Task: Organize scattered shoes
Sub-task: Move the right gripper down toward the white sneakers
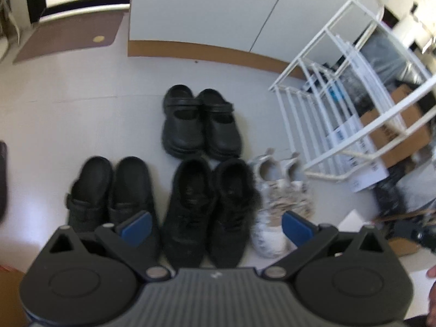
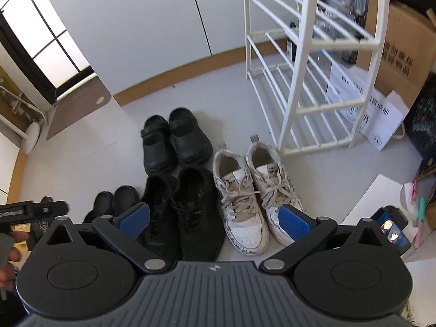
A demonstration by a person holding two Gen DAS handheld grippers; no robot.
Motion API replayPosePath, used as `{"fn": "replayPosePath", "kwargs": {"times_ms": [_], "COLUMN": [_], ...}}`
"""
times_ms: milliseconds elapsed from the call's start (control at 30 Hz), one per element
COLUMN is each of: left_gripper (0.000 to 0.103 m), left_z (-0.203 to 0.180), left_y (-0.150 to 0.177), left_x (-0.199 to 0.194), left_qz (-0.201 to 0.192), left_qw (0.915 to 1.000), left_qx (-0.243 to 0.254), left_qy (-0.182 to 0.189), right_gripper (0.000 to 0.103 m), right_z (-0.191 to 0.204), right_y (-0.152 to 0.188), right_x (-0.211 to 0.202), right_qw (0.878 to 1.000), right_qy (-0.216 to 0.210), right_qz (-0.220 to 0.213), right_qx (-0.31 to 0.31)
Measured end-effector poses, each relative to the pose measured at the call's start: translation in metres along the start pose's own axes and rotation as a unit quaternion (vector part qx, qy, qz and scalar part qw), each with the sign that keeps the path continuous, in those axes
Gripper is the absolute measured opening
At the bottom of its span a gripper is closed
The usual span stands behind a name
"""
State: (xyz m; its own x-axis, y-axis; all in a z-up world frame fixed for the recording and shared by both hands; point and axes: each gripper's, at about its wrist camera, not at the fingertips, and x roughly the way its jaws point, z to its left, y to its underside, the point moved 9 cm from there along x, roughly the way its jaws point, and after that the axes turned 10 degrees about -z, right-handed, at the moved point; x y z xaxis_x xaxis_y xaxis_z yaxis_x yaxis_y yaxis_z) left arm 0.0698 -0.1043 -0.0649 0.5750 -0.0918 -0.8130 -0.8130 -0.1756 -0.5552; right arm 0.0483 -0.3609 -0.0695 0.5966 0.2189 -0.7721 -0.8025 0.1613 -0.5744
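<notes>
Four pairs of shoes stand on the pale floor [image 2: 81, 158] beside a white rack [image 2: 313, 62]: black clogs [image 1: 111, 190], black strap shoes [image 2: 174, 141], black lace-ups [image 2: 179, 215], and scuffed white sneakers [image 2: 253, 199]. Left hand-held gripper [image 1: 215, 223] and right hand-held gripper [image 2: 212, 218] both gape wide, holding nothing.

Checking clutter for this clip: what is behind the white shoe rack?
Behind the white shoe rack sit a cardboard box and white printed bags. The bars hide part of them; box contents unseen.
</notes>
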Motion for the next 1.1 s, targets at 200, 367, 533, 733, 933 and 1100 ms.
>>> {"fn": "replayPosePath", "kwargs": {"times_ms": [200, 367, 533, 733, 933, 1100], "left_gripper": [0.103, 0.097, 0.087, 0.069, 0.061, 0.061], "left_z": [0.004, 0.013, 0.025, 0.035, 0.029, 0.018], "left_y": [-0.01, -0.013, -0.011, -0.013, -0.01, -0.005], "left_x": [-0.015, -0.008, 0.014, 0.04, 0.068, 0.079], "left_qz": [-0.013, -0.031, -0.016, -0.001, 0.022, 0.029], "left_qw": [0.9992, 0.9983, 0.9984, 0.9987, 0.9982, 0.9974], "left_qx": [0.033, 0.049, 0.053, 0.047, 0.048, 0.057], "left_qy": [-0.019, -0.005, 0.008, 0.017, 0.029, 0.033], "right_gripper": [0.103, 0.103, 0.103, 0.098, 0.093, 0.08], "right_z": [-0.006, -0.023, -0.025, -0.043, -0.05, -0.058], "right_y": [-0.013, -0.013, -0.013, -0.002, 0.012, 0.03], "right_x": [0.004, 0.03, 0.061, 0.103, 0.143, 0.172], "right_qw": [0.999, 1.0, 1.0, 0.998, 1.0, 0.999], "right_qy": [-0.023, -0.003, 0.006, 0.005, 0.006, 0.001], "right_qz": [-0.016, 0.002, -0.015, -0.034, -0.014, -0.004], "right_qx": [-0.026, -0.002, 0.005, 0.043, -0.002, -0.033]}}
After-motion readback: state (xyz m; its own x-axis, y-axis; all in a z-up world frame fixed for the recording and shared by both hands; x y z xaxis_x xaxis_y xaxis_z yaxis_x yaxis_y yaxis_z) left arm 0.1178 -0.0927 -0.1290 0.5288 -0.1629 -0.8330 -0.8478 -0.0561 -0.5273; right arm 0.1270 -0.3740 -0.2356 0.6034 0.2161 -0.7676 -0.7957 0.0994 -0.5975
